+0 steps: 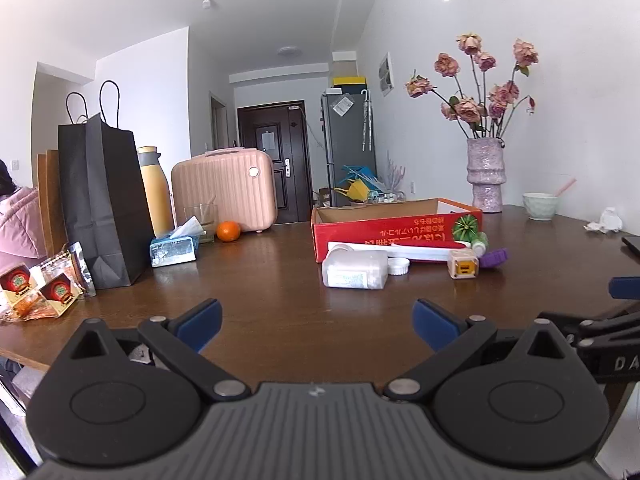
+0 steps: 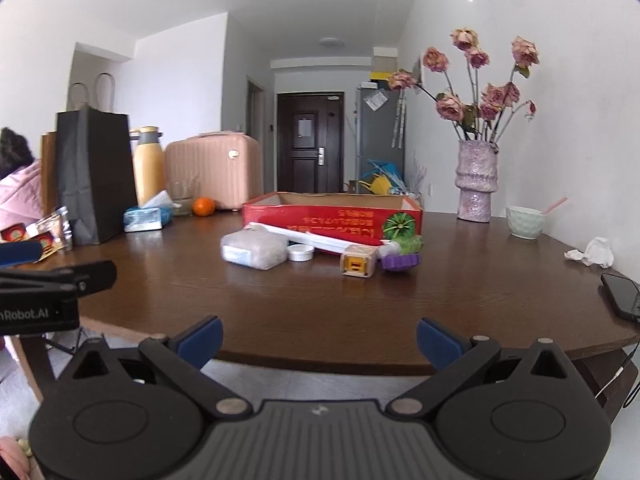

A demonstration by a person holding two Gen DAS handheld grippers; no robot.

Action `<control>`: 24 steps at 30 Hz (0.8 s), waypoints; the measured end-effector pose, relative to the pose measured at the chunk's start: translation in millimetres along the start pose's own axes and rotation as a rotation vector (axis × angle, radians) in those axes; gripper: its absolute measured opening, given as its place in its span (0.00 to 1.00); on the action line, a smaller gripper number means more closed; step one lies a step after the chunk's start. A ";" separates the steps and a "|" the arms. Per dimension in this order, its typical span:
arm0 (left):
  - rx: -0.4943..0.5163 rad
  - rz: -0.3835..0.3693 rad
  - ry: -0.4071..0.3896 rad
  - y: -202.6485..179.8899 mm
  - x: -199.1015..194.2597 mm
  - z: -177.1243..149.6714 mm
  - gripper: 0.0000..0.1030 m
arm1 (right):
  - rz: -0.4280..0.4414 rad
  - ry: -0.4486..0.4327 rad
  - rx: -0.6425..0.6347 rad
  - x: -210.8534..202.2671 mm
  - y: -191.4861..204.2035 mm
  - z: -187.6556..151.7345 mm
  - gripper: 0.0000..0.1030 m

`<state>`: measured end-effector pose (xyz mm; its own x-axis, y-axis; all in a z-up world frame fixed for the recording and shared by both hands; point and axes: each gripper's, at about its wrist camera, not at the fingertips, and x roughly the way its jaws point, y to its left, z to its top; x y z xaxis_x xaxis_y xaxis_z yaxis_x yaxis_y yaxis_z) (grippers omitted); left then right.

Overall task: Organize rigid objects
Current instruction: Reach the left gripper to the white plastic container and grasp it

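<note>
- The dark brown wooden tabletop [image 2: 460, 292] carries everything here
- A red cardboard box [image 2: 332, 216], open at the top, sits near its middle
- Just in front of the box: a white plastic jar [image 2: 254, 252] on its side, a small white lid [image 2: 301, 253], a long white and red package [image 2: 320, 240], a small wooden cube [image 2: 357, 266], a purple piece [image 2: 400, 262]
- Left side: black paper bag [image 2: 94, 176], yellow bottle [image 2: 149, 164], tissue pack [image 2: 144, 216], glass [image 1: 201, 220], orange [image 2: 203, 206], pink case [image 2: 214, 170], snack packets [image 1: 44, 288]
- Right side: pink vase [image 2: 476, 180], pale bowl [image 2: 525, 221], crumpled tissue [image 2: 594, 252], dark phone [image 2: 622, 294] at the edge
</note>
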<state>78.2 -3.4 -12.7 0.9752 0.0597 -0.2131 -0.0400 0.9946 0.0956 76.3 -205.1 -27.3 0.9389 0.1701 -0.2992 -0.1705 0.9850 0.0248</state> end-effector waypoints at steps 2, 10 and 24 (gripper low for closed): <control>-0.007 -0.033 0.023 -1.0 19.4 1.4 1.00 | -0.005 0.026 0.046 16.3 -11.8 7.0 1.00; 0.044 -0.106 0.123 -16.9 104.8 21.8 1.00 | -0.068 0.098 0.147 91.4 -60.8 37.3 1.00; -0.140 -0.267 0.342 31.6 262.7 62.2 0.64 | 0.262 0.223 0.269 230.6 -31.1 91.2 0.44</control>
<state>346.7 38.4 -5.2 0.8286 -0.1995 -0.5232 0.1511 0.9794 -0.1341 325.4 -194.0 -10.1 0.7819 0.4340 -0.4475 -0.2824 0.8866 0.3664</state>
